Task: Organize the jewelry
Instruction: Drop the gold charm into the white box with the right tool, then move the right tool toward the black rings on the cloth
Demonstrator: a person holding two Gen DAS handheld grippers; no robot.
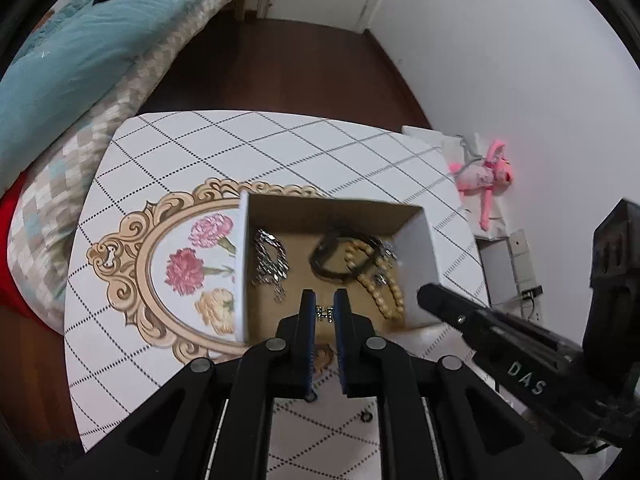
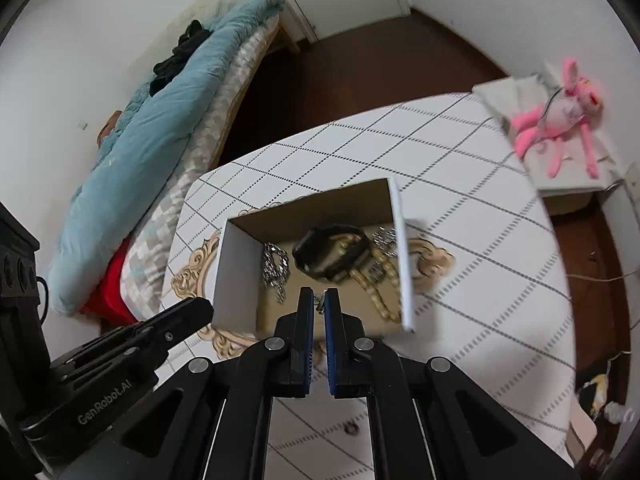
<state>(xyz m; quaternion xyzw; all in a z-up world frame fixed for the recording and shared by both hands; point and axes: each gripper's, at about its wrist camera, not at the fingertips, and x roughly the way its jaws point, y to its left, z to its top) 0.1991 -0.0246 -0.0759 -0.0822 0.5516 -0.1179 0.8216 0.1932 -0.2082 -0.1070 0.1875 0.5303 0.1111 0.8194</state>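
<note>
An open cardboard box (image 1: 422,240) (image 2: 234,264) stands on the table and holds a silver chain (image 1: 270,262) (image 2: 275,266), a dark bracelet (image 1: 336,256) (image 2: 330,250) and a gold bead strand (image 1: 386,296) (image 2: 378,292). My left gripper (image 1: 323,312) hangs over the box's near edge, shut on a small silver jewelry piece (image 1: 324,313). My right gripper (image 2: 319,306) is also over the near edge, shut on a small silver piece (image 2: 319,301). The right gripper shows at the box's right in the left wrist view (image 1: 480,320); the left gripper shows at the box's left in the right wrist view (image 2: 160,332).
The table (image 1: 280,148) (image 2: 480,240) has a white checked cloth with a gold-framed flower print (image 1: 188,264). A bed with a blue quilt (image 1: 80,60) (image 2: 152,144) lies left. A pink plush toy (image 1: 484,176) (image 2: 560,116) sits on a white stand at the right.
</note>
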